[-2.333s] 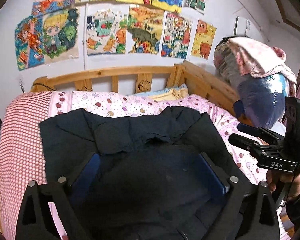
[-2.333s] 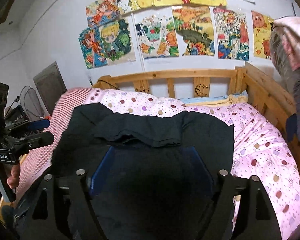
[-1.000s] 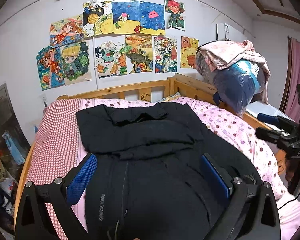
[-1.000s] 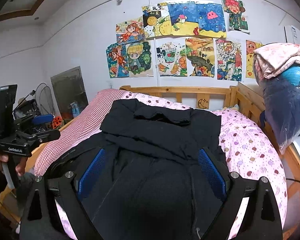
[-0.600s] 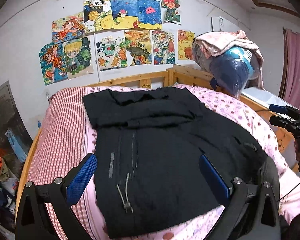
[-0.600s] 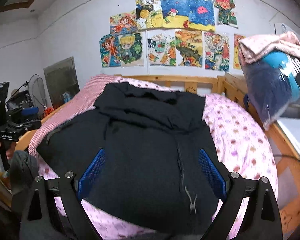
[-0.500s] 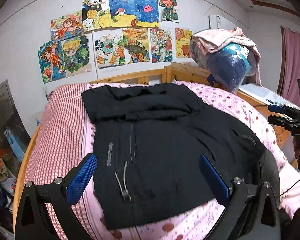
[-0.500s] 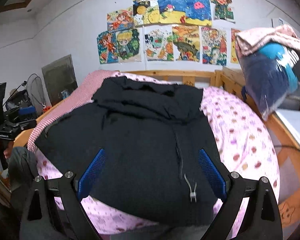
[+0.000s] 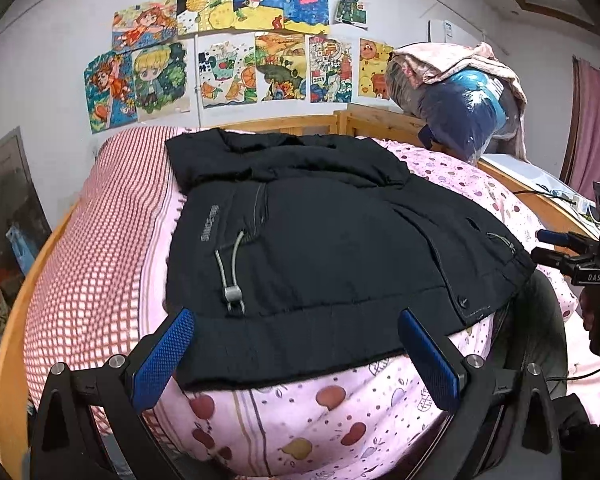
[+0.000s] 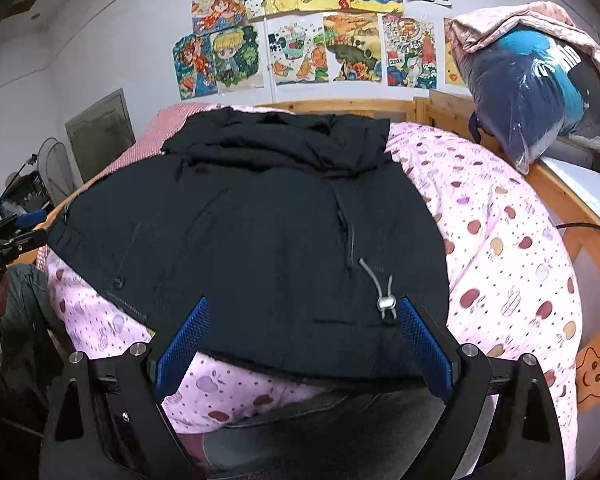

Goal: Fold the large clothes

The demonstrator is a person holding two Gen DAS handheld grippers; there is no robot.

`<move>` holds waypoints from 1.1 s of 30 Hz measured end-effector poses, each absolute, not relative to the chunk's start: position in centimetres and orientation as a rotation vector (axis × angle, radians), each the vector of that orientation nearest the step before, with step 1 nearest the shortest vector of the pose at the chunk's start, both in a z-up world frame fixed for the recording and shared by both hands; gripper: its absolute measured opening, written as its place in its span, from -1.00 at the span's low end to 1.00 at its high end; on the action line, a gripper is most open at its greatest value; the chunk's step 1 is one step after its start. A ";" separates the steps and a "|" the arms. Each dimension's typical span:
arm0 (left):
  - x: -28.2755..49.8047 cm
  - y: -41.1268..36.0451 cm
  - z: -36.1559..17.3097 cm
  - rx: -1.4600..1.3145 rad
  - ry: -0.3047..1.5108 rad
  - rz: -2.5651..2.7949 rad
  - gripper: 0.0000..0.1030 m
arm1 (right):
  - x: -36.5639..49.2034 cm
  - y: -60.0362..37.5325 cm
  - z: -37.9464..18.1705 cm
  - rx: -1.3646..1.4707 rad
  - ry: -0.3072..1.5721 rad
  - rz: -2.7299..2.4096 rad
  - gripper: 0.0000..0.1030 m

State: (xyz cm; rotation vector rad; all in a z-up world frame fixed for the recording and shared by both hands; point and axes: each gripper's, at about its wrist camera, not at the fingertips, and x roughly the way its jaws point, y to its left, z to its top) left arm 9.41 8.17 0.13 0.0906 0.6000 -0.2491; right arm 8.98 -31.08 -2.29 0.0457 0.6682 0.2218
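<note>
A large black jacket [image 9: 320, 236] [image 10: 256, 232] lies spread flat on the pink dotted bedding [image 9: 320, 412] [image 10: 500, 248], hood end toward the headboard and hem at the near edge. A grey drawcord with a toggle [image 9: 233, 292] [image 10: 385, 302] rests on its front. My left gripper [image 9: 296, 354] hangs open just short of the hem, nothing between its blue pads. My right gripper [image 10: 302, 342] is open too, its pads over the jacket's near hem without closing on it. Each gripper also shows at the edge of the other's view, held by a hand.
A wooden bed frame [image 9: 284, 124] [image 10: 572, 208] surrounds the mattress. A red checked sheet [image 9: 100, 232] covers the left side. A plastic-wrapped bundle of bedding [image 9: 460, 120] [image 10: 540, 80] sits at the right rail. Drawings hang on the wall. A person's grey trouser leg [image 10: 320, 432] is below the right gripper.
Both grippers have drawn back from over the jacket toward the foot of the bed and dropped lower. The jacket now lies spread out with its hem in view.
</note>
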 end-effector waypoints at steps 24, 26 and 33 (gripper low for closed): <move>8.9 4.3 -4.9 0.410 0.626 -0.243 0.99 | 9.2 -25.0 -7.1 -0.359 0.775 0.115 0.77; 9.0 4.2 -5.1 0.421 0.626 -0.240 0.99 | 9.4 -24.7 -7.1 -0.382 0.773 0.105 0.77; 9.2 4.2 -5.6 0.407 0.613 -0.216 0.99 | 9.5 -24.8 -5.7 -0.298 0.691 0.088 0.76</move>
